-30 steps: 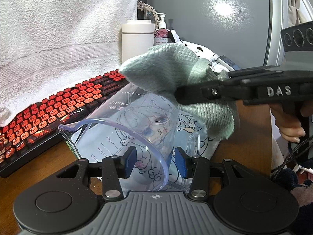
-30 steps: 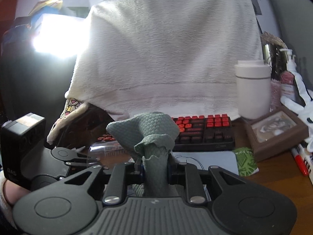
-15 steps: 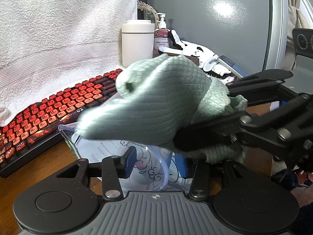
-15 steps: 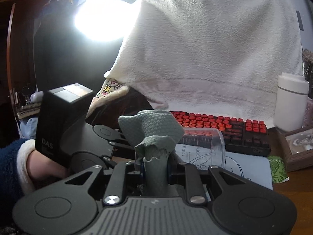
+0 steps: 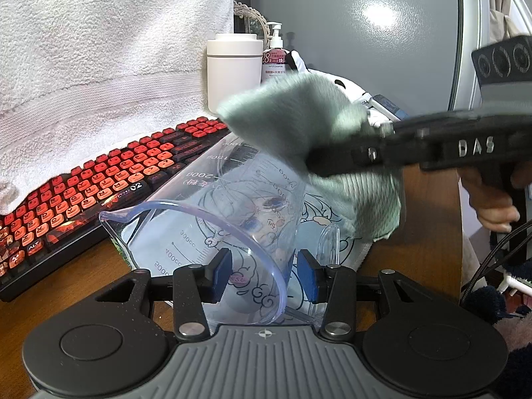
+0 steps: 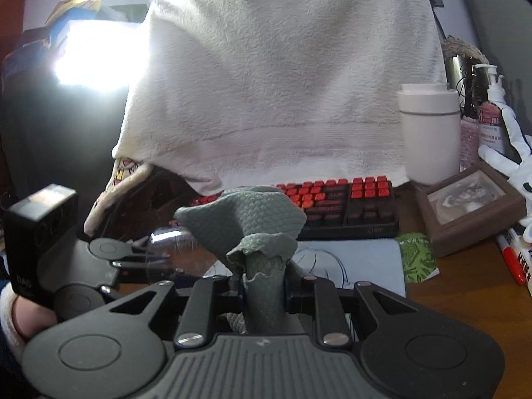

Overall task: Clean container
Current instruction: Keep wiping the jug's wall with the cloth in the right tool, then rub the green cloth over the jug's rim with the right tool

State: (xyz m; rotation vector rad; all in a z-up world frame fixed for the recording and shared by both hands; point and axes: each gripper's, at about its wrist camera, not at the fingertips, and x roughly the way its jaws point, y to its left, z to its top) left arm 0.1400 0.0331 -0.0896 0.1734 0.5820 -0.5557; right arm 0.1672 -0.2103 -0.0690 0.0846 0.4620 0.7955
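A clear plastic measuring cup [image 5: 212, 219] with printed scale marks lies tilted on its side, mouth towards the left wrist camera. My left gripper [image 5: 264, 276] is shut on its rim wall beside the handle. The right gripper [image 5: 319, 161] comes in from the right, shut on a grey-green waffle cloth [image 5: 292, 116] that hangs blurred over the cup's far end. In the right wrist view the cloth [image 6: 246, 219] bunches up between my right gripper's [image 6: 264, 286] fingers. The cup [image 6: 163, 249] and left gripper [image 6: 143, 259] sit low on the left there, partly hidden by the cloth.
A red-and-black keyboard [image 5: 99, 179] lies behind the cup under a hanging white towel [image 6: 272, 83]. A white canister [image 5: 232, 69], a pump bottle [image 5: 274, 56], a brown framed box [image 6: 465, 206], a green packet [image 6: 415, 259] and a red marker [image 6: 512, 262] crowd the right. A printed mat [image 6: 365, 266] covers the wooden desk.
The right gripper swung the cloth close in front of the left wrist camera half a second ago, then back over the cup's far end. The left gripper and cup stayed put.
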